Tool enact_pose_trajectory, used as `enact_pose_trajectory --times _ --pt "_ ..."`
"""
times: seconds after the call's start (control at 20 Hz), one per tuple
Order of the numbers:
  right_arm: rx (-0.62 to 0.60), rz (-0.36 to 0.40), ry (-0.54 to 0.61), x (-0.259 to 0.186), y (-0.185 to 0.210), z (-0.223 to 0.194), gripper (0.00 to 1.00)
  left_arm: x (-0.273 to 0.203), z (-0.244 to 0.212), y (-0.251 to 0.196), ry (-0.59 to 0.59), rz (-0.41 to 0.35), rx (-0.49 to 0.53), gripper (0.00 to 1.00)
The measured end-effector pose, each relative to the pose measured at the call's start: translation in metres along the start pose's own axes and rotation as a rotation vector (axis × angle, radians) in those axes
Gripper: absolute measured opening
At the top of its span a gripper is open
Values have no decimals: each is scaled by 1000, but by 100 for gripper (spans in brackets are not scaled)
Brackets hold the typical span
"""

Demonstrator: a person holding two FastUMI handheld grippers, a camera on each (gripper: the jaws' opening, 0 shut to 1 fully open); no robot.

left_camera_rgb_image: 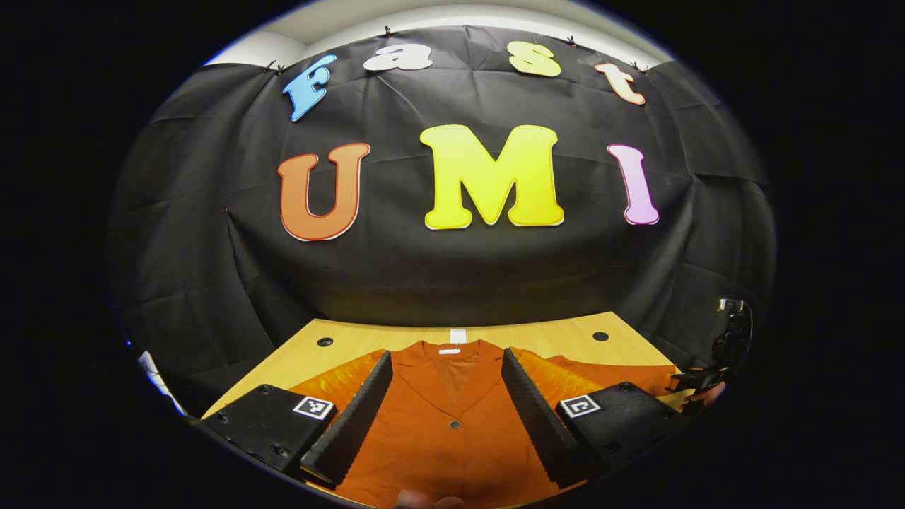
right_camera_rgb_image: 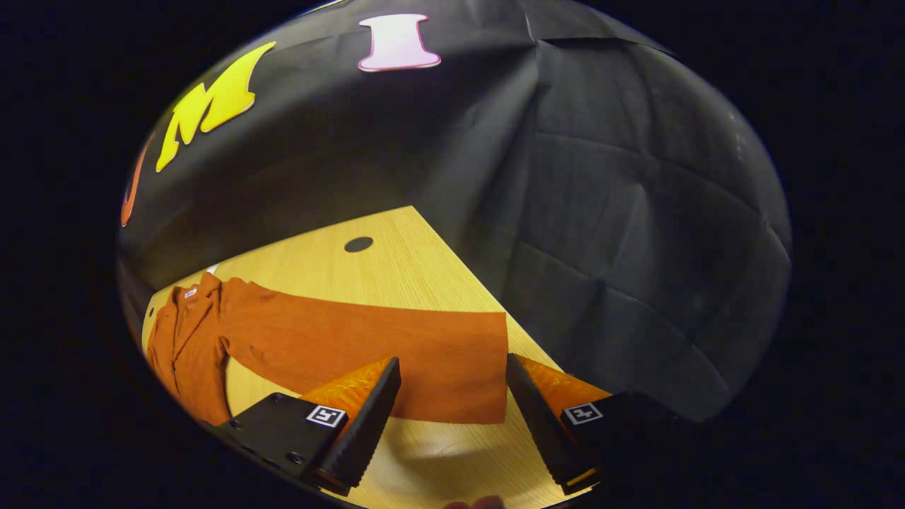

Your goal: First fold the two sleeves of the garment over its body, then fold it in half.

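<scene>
In the left gripper view the left tool [left_camera_rgb_image: 447, 413] hangs with its two black ribbed fingers [left_camera_rgb_image: 357, 417] spread wide and nothing between them but the cloth below, which they do not pinch. Under it the rust-orange garment [left_camera_rgb_image: 445, 431] lies flat on the light wooden worktop [left_camera_rgb_image: 551, 336], its collar [left_camera_rgb_image: 449, 353] toward twelve o'clock, near the far edge, and its button front running down to six, so the body's long axis goes twelve to six. A small dark button [left_camera_rgb_image: 454, 424] sits on the midline between the fingers. Bare wood with two dark round holes [left_camera_rgb_image: 324, 341] shows beyond the collar, at eleven and one o'clock, before the black booth wall. At about four o'clock the other tool [left_camera_rgb_image: 696, 382] shows small and dark at the worktop's right edge. In the right gripper view the garment's body [right_camera_rgb_image: 185, 346] lies at nine o'clock, collar uppermost, and one sleeve [right_camera_rgb_image: 368, 346] stretches straight out from it toward three o'clock, flat and unfolded, its cuff edge [right_camera_rgb_image: 506, 367] ending just short of the worktop's right edge. The right tool [right_camera_rgb_image: 452, 403] is held over that cuff end with its fingers parted and gripping nothing. Open wood lies beyond the sleeve toward twelve, and a narrower strip at six.
</scene>
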State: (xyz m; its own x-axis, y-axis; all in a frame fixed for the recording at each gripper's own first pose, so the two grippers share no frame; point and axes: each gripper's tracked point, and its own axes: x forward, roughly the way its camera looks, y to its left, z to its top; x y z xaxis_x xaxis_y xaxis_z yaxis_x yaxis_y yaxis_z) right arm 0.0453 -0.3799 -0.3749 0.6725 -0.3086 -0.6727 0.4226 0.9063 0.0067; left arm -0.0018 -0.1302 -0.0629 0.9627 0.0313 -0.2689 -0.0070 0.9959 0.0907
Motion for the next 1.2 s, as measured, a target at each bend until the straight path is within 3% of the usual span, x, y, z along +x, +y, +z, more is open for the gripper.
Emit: enact_pose_trajectory --times 0.25,0.45,0.55,0.7,0.8,0.85,1.2 --pt "19 -32 69 9 -8 -20 95 2 -5 15 12 23 -17 100" --pt "-12 -16 74 11 -8 -24 95 4 -14 29 30 46 -45 100" --pt "20 -10 76 8 -11 -26 71 5 -17 39 37 58 -55 100" --pt "46 8 60 9 -7 -26 10 5 -17 51 37 73 -54 100" --pt "76 -6 66 8 -8 -22 10 4 -17 59 32 78 -50 100" --pt "74 -15 79 7 -8 -25 1 4 -16 63 29 78 -50 100" --pt "-68 -44 -30 -29 16 31 1 10 -20 94 21 67 -52 100"
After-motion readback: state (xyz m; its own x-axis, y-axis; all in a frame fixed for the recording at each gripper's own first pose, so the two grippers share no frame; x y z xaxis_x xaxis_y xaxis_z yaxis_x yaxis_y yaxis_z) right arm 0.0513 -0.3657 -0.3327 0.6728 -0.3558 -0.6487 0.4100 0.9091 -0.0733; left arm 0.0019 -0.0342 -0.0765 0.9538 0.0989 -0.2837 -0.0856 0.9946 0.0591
